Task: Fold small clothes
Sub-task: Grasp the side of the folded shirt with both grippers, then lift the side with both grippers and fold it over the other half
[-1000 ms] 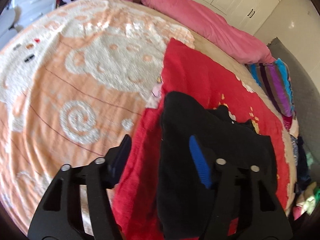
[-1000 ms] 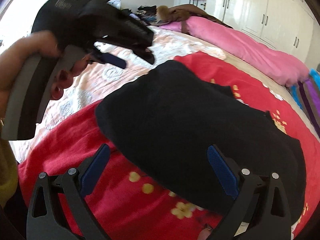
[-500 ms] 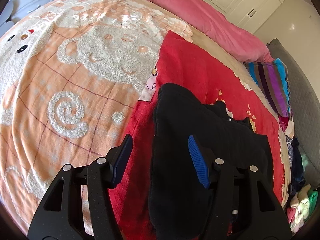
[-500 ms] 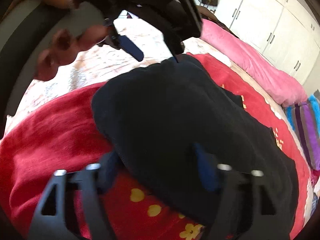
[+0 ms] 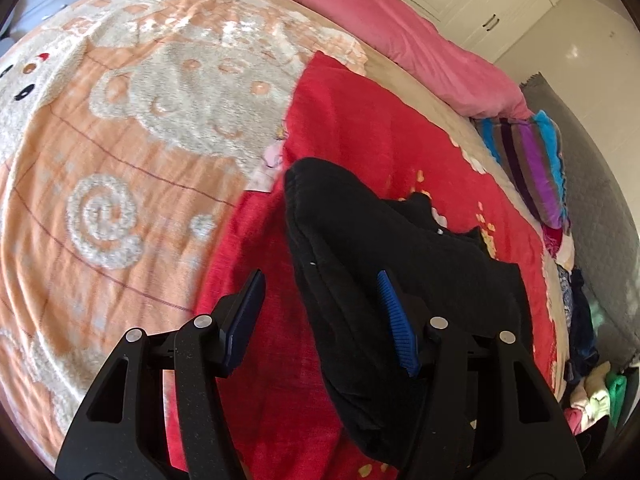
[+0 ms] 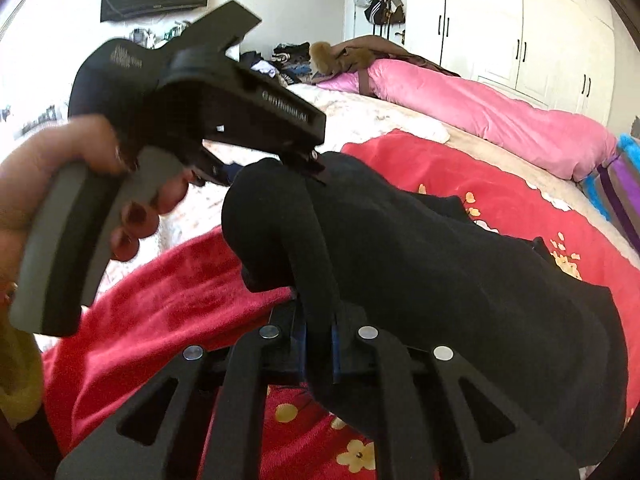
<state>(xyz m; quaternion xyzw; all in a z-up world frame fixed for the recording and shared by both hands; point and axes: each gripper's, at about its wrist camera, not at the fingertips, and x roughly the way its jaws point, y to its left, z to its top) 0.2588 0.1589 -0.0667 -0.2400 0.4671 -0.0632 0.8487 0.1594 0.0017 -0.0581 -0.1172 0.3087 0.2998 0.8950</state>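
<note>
Black garment (image 5: 400,248) on red blanket (image 5: 360,120), its near fold pinched between closed right gripper (image 6: 318,344), left gripper (image 5: 320,320) spread wide above its edge, holding nothing, peach blanket (image 5: 120,140) alongside, pink duvet (image 5: 400,40) beyond, striped pillow (image 5: 532,160) at bed edge.

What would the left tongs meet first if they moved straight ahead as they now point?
Probably the black garment; its left edge lies between the open left tongs, on the red blanket. Depth is unclear.

Red blanket (image 5: 352,120), pink bolster (image 6: 480,112) — white wardrobes (image 6: 520,28)
</note>
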